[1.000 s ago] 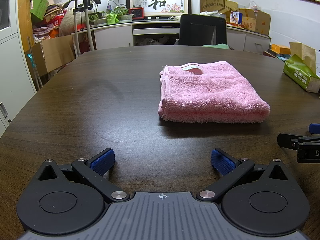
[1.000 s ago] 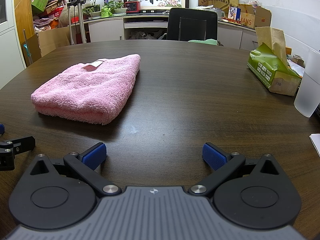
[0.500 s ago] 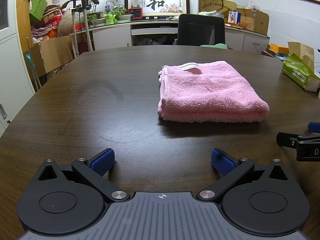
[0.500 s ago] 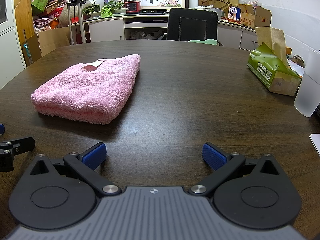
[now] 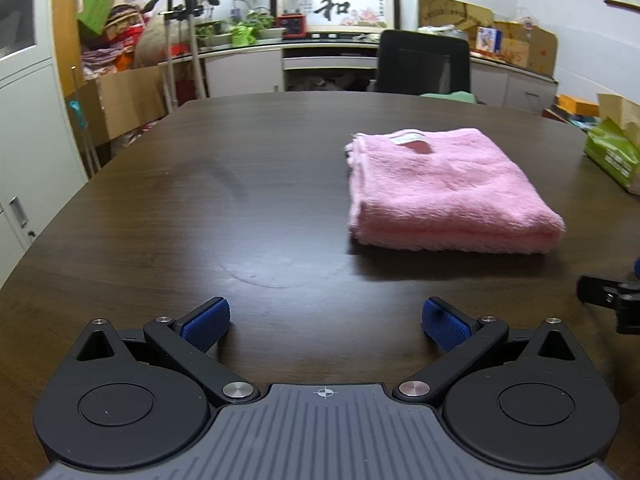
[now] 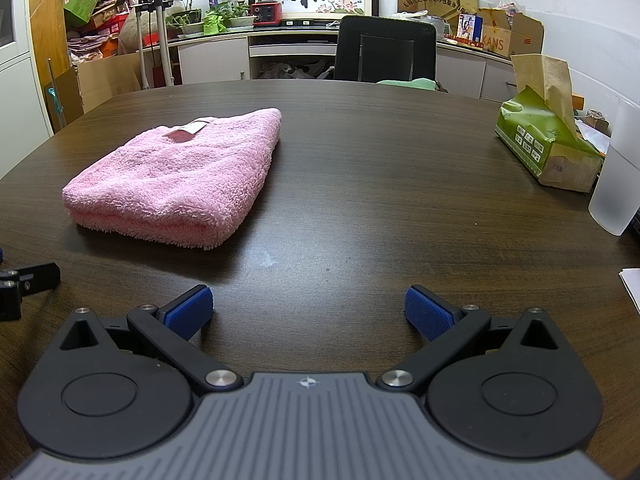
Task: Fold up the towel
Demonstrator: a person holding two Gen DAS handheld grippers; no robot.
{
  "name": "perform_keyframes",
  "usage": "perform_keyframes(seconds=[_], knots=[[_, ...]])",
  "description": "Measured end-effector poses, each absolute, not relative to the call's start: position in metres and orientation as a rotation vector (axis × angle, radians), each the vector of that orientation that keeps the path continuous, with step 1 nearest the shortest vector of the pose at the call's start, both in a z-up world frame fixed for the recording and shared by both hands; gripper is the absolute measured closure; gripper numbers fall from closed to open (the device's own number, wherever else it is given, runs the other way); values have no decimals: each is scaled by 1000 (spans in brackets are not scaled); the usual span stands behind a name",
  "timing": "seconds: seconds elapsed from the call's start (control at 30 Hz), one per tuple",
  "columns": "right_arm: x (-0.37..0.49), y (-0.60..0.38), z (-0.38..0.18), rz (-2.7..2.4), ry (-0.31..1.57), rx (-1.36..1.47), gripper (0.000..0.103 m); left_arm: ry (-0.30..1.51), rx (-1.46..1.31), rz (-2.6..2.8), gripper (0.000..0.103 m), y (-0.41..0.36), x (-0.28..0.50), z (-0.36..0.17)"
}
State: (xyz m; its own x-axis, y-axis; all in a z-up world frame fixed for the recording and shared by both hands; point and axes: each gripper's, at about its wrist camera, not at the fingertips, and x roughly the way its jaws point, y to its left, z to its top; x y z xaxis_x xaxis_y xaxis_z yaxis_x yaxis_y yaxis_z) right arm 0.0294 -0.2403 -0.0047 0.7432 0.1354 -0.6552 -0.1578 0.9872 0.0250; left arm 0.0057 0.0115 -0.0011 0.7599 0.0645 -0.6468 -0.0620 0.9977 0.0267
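A pink towel (image 5: 444, 188) lies folded into a thick rectangle on the dark wooden table (image 5: 200, 200), with a white label on its far edge. In the right wrist view the same towel (image 6: 180, 178) sits ahead and to the left. My left gripper (image 5: 325, 322) hovers near the table's front edge, open and empty, short of the towel and left of it. My right gripper (image 6: 308, 312) is also open and empty, to the right of the towel. Each gripper's tip shows at the edge of the other's view.
A green tissue box (image 6: 548, 144) and a frosted plastic cup (image 6: 616, 184) stand at the table's right side, with white paper (image 6: 632, 284) at the right edge. A black office chair (image 6: 384, 54) is behind the far edge. Cabinets, boxes and plants line the back wall.
The left wrist view has shifted slightly, so the towel sits a little further right and the right gripper's tip lower at the edge. The right gripper and towel have not moved.
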Motion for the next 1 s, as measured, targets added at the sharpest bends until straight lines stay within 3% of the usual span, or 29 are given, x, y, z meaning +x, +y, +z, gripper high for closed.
perform_keyframes(seconds=[0.3, 1.0], knots=[[31, -240, -4, 162, 715, -33, 0, 677, 73, 112, 0, 28, 3, 4], [32, -238, -5, 165, 715, -33, 0, 653, -37, 206, 0, 147, 11, 10]])
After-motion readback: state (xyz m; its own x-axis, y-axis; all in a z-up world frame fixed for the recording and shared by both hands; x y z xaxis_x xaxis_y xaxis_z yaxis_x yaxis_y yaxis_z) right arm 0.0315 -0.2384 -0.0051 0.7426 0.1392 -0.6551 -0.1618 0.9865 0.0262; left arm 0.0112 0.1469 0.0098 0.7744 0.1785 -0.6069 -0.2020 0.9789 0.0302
